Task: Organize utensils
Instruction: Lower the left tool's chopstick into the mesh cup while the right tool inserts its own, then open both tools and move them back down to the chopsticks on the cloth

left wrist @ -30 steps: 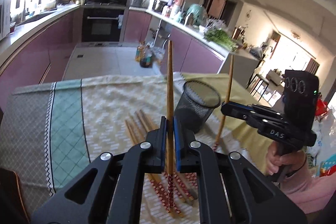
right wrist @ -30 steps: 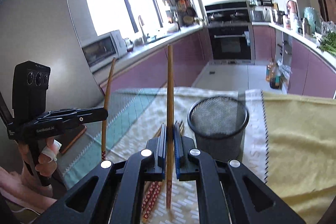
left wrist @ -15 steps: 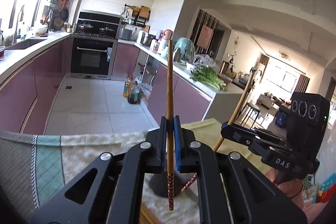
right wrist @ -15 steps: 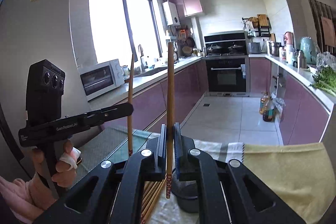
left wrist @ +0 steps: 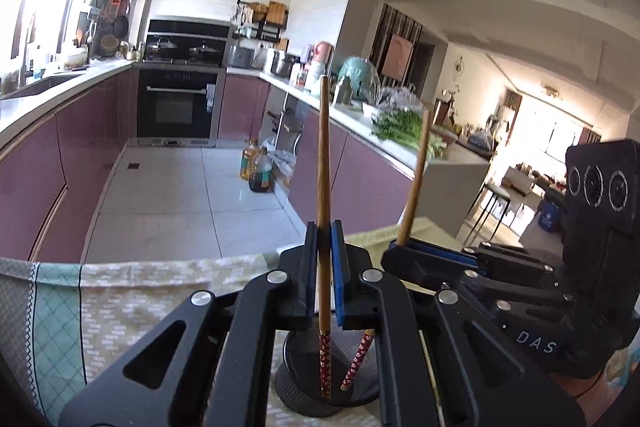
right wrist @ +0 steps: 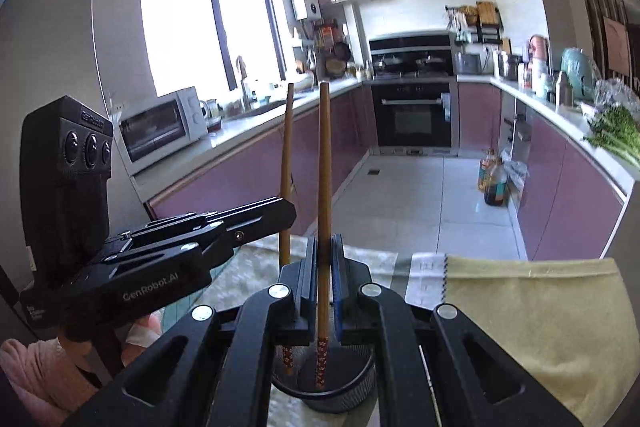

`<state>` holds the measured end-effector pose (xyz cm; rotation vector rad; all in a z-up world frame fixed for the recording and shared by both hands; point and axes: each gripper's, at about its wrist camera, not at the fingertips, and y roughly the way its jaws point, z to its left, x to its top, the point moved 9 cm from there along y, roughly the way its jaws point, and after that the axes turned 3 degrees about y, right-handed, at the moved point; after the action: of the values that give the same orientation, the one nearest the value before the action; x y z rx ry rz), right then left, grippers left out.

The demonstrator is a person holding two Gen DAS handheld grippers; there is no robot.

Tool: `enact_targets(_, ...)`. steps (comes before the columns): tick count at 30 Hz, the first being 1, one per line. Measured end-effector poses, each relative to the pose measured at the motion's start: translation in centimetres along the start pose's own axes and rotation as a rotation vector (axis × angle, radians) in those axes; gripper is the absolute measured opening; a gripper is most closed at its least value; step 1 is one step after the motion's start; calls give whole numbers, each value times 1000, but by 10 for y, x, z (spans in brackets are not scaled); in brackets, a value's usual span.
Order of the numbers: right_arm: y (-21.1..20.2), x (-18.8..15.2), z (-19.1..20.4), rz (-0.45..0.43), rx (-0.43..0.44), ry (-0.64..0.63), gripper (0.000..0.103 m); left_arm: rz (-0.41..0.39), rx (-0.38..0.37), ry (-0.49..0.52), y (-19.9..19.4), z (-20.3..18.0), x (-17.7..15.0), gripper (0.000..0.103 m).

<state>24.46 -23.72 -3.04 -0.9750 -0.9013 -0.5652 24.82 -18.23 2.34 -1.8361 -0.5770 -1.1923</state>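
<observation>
My left gripper (left wrist: pixel 323 275) is shut on a wooden chopstick (left wrist: pixel 323 163) held upright, its red patterned tip inside the black mesh cup (left wrist: pixel 304 371) below. My right gripper (right wrist: pixel 323 275) is shut on a second chopstick (right wrist: pixel 324 163), upright, its tip in the same cup (right wrist: pixel 352 383). In the left wrist view the right gripper (left wrist: pixel 394 253) stands just to the right with its chopstick (left wrist: pixel 416 179) slightly tilted. In the right wrist view the left gripper (right wrist: pixel 286 217) stands to the left with its chopstick (right wrist: pixel 285 163).
The table carries a patterned cloth (left wrist: pixel 120 307) with a teal band (left wrist: pixel 52 327) on the left and a yellow cloth (right wrist: pixel 540 323) on the right. Beyond the table edge lie the kitchen floor, purple cabinets (left wrist: pixel 360 179) and oil bottles (left wrist: pixel 256 171).
Both grippers have lifted their chopsticks off the table, moved over the mesh cup and come close together. The chopstick tips now sit inside the cup.
</observation>
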Motion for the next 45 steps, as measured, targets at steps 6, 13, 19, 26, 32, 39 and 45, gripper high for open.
enact_targets(6, 27, -26, -7, 115, 0, 29, 6, 109, 12, 23, 26, 9, -42, 7)
enact_targets(13, 37, -27, -16, 115, -29, 82, 12, 146, 33, 31, 32, 24, -59, 14)
enact_targets(19, 10, -23, -9, 29, -16, 89, 32, 73, 117, 87, -13, 34, -45, 40)
enact_targets(26, -27, -50, 50, -2, 130, -21, 49, 71, 249, 127, -80, 72, -76, 58)
enact_targets(32, -2, -103, 77, 132, 141, -53, 54, 181, 327, 85, -101, 106, -131, 60)
enact_targets(39, 34, -145, 76, 266, 87, -7, 48, 298, 336, 43, -94, 118, -187, 60)
enact_targets(45, 46, -158, 73, 324, 54, 20, 40, 360, 347, 20, -86, 124, -206, 57)
